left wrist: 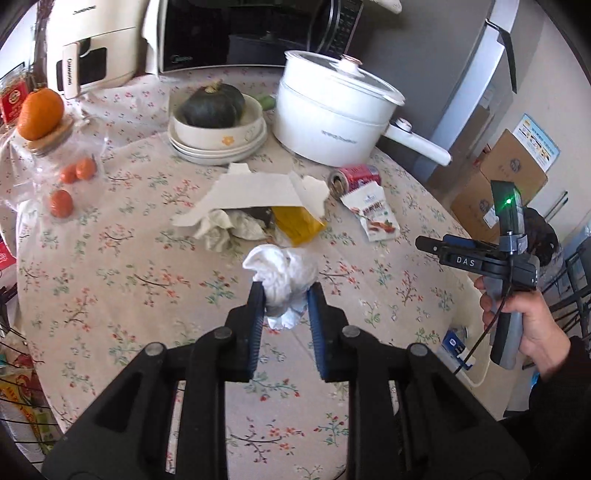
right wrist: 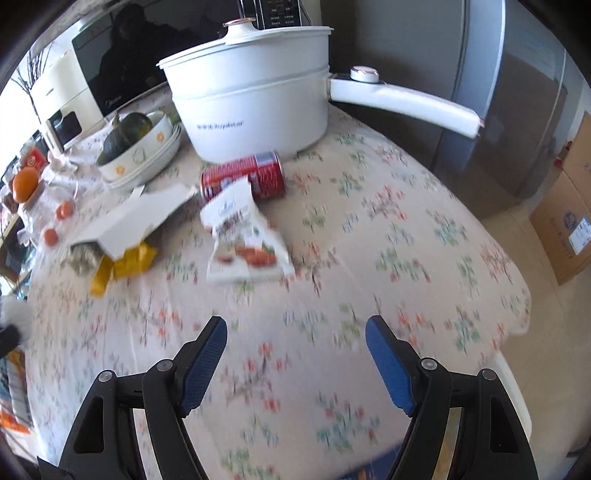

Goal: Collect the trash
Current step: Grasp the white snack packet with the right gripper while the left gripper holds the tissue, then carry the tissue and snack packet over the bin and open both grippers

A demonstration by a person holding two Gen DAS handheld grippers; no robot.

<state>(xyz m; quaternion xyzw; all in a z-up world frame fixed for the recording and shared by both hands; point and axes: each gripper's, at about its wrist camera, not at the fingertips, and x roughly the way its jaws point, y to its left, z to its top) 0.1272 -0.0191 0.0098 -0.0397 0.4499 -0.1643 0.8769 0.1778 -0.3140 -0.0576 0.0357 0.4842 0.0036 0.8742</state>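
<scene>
Crumpled white tissue [left wrist: 282,275] pinched in left hand-held gripper [left wrist: 285,295]; right hand-held gripper [right wrist: 295,328] wide apart, empty

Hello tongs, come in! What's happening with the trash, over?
Left tongs shut on crumpled tissue, lifted over table. Right tongs open, empty. Snack wrapper, red can, torn box pile left. Nothing blocking.

home kitchen | microwave [left wrist: 236,33], electric pot [left wrist: 332,110] (lidded), fridge [right wrist: 517,92], floral tablecloth [left wrist: 110,266]
</scene>
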